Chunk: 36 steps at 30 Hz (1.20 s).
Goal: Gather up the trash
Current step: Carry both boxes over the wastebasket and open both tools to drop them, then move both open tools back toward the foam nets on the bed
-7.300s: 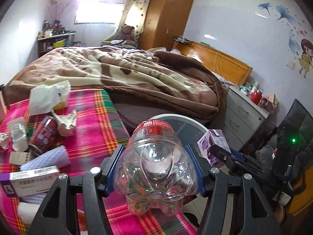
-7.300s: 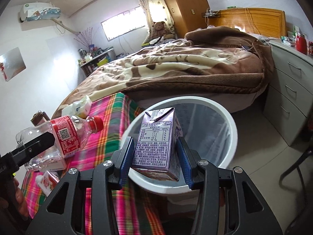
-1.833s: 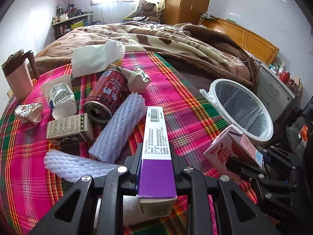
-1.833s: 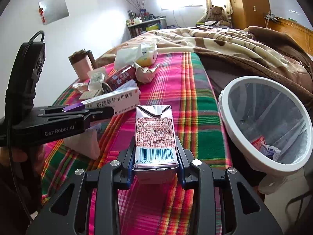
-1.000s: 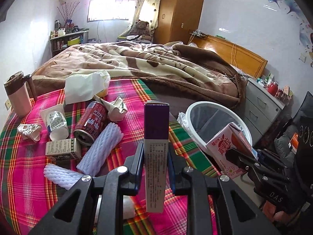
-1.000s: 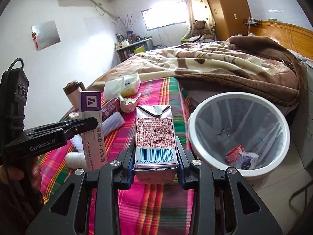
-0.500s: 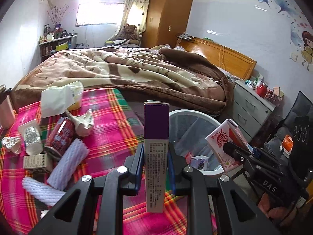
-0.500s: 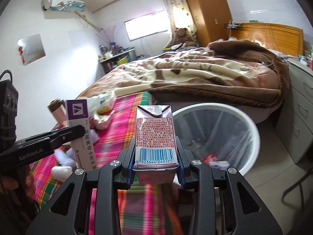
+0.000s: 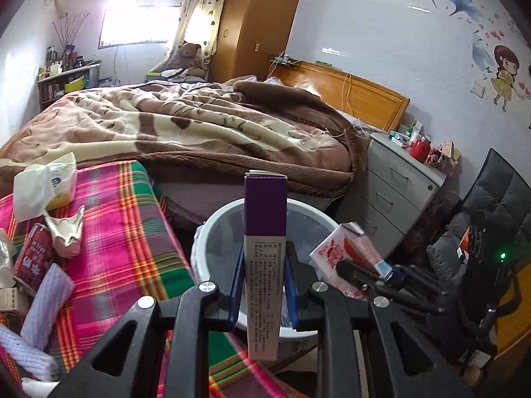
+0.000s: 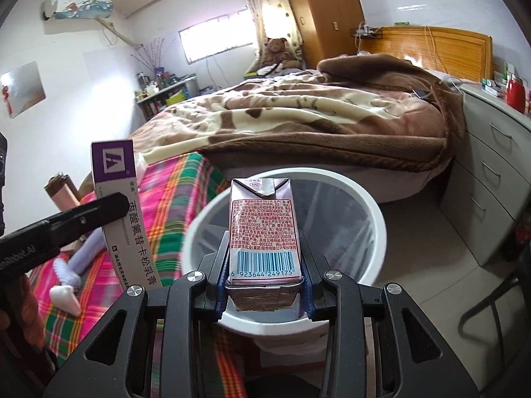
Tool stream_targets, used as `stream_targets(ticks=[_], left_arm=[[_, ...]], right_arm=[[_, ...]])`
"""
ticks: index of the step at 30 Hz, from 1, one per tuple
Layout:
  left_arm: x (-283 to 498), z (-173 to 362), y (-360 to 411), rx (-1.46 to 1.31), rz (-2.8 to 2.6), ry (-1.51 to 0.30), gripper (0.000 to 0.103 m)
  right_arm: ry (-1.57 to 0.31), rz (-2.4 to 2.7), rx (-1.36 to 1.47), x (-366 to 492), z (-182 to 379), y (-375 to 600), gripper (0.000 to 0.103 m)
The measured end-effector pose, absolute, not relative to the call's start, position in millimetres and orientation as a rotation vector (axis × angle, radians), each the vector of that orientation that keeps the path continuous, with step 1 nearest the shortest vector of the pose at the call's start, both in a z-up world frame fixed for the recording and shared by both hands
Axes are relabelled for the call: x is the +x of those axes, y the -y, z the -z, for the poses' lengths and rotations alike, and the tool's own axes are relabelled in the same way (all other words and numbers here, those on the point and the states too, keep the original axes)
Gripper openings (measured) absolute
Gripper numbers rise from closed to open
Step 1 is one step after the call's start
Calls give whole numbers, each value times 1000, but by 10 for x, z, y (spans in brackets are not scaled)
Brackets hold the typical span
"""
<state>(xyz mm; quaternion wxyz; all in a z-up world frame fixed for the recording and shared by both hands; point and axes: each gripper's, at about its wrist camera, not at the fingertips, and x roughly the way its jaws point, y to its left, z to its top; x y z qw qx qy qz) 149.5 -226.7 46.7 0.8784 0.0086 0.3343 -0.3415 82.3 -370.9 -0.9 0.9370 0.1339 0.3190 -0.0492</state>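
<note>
Here, the left gripper [image 9: 264, 283] was clamped on a tall purple-and-white medicine box [image 9: 265, 258], held upright in front of the white waste bin [image 9: 212, 229]. The box and jaws hid most of the bin's interior. The right gripper [image 10: 264, 277] was closed on a small milk carton [image 10: 264, 232], barcode facing the camera, likewise over the bin's opening; contents below could not be made out. On the plaid cloth [image 9: 126, 238] a red can [image 9: 33, 258] and foam sleeves [image 9: 48, 301] lay partly cut off at the left edge.
</note>
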Motion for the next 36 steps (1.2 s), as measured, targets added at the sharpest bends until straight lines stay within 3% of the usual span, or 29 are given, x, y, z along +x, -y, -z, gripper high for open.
stream_targets(ticks=[12,14,16,18,19,20,22,36], left_arm=[[1582,-263,2642,54,741,-749,24],[1575,-241,2667,67,739,-747,28],[1578,-228,2670,70,727,-750,48],[1583,-224,2643,46,738,-756,57],[1583,-226,2628,39,741,-757,58],[1584,-228,2615,38,735,-756,58],[1578,-237,2583,48,723,-756,59],[1481,-331,2089,6,679,-724,64]], right_arm=[[-728,124,273,905,216,3835,35],[-739,127,262,899,232,3828,35],[-747,133,251,910,236,3822,36],[-751,142,248,902,237,3824,39],[-750,140,252,898,232,3830,45],[-747,140,256,888,228,3833,53],[-742,144,258,876,221,3844,58],[-686,119,268,780,78,3710,58]])
